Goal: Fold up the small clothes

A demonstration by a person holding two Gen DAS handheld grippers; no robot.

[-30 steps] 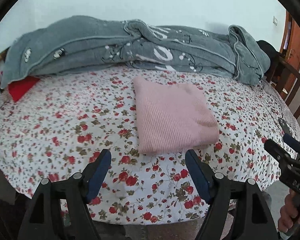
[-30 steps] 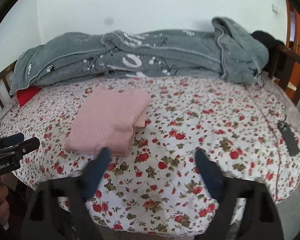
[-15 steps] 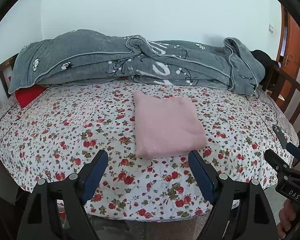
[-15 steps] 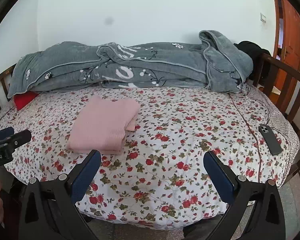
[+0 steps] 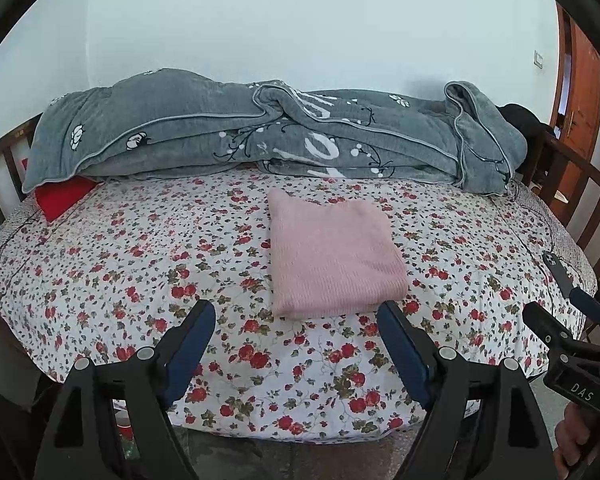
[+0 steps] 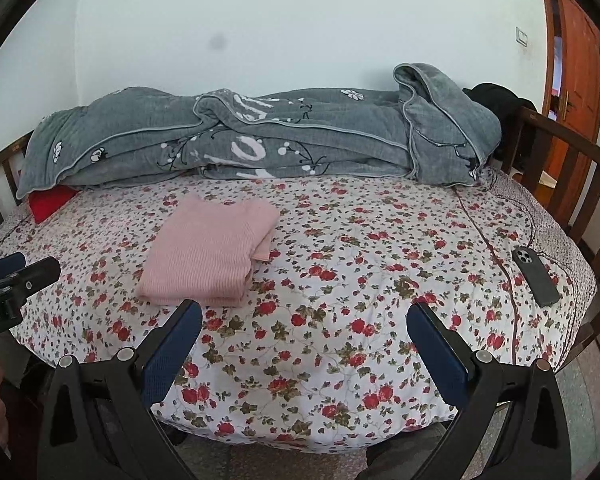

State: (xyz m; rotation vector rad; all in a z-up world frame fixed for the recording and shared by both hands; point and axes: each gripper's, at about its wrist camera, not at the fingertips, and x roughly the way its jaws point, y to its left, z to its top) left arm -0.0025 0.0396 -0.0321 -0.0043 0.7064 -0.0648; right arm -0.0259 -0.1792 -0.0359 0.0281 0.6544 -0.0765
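Floral bed (image 6: 340, 280), grey blanket (image 6: 260, 140), phone (image 6: 536, 278)

A bed (image 6: 340, 280) with a floral sheet stands against a plain pale wall (image 6: 300, 32). Dark wooden rails (image 6: 572, 168) flank the bed; an orange-brown door (image 6: 576, 52) stands right of it.

Even, soft daylight; both views sharp.
Strong fisheye bending curves the bed (image 5: 100, 280) outline; black vignette fills the corners; faint shadows lie under the grey blanket (image 6: 260, 140).
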